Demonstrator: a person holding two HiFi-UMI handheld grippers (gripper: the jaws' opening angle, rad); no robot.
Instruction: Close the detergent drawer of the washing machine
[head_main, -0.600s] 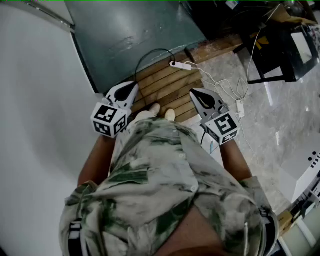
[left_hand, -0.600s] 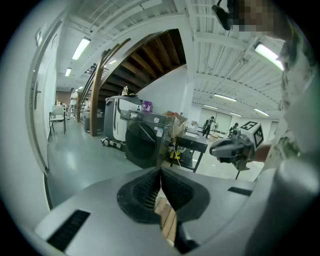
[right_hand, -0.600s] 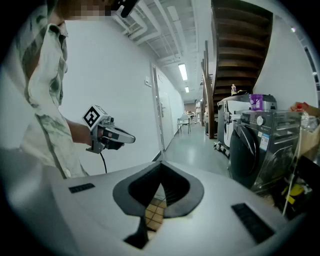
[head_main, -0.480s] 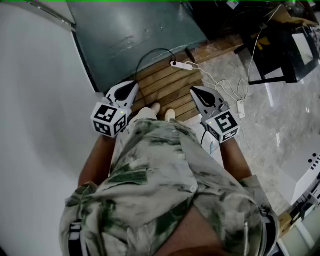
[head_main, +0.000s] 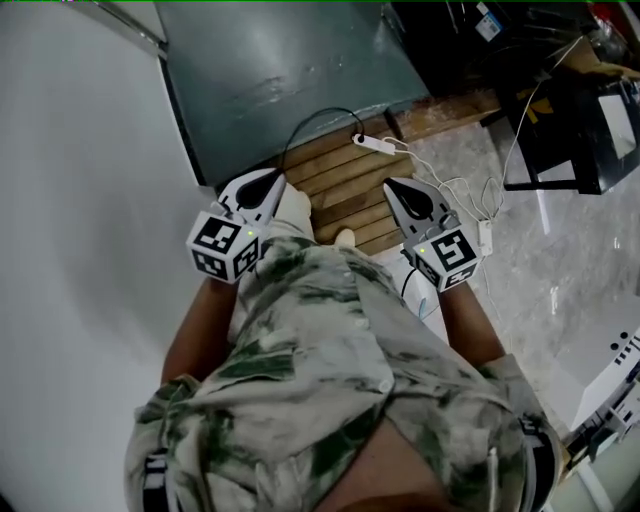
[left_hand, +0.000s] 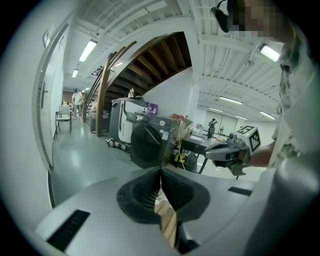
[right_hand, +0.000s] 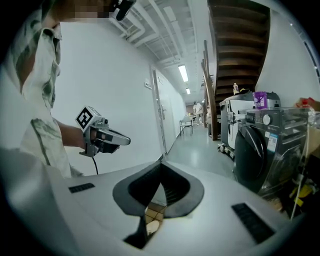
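Observation:
A dark front-loading washing machine (left_hand: 150, 142) stands some way ahead of me, also seen in the right gripper view (right_hand: 260, 152); its detergent drawer cannot be made out. My left gripper (head_main: 274, 180) and right gripper (head_main: 393, 185) are held side by side in front of my body, over a wooden slatted platform (head_main: 345, 185). Both are far from the machine. The left gripper (left_hand: 161, 171) is shut with nothing between its pads. The right gripper (right_hand: 161, 166) has its tips together, empty as well. Each gripper shows in the other's view: right gripper (left_hand: 216, 154), left gripper (right_hand: 125, 141).
A white power strip (head_main: 375, 146) with loose cables lies at the platform's far edge. A black stand (head_main: 565, 130) is at the right, a white wall (head_main: 90, 200) at the left. A dark staircase (right_hand: 240, 55) and more appliances (left_hand: 122, 120) stand behind the washing machine.
One foot has stepped forward on the platform and the scene has shifted slightly in the head view. Both grippers keep their places before the body, jaws unchanged.

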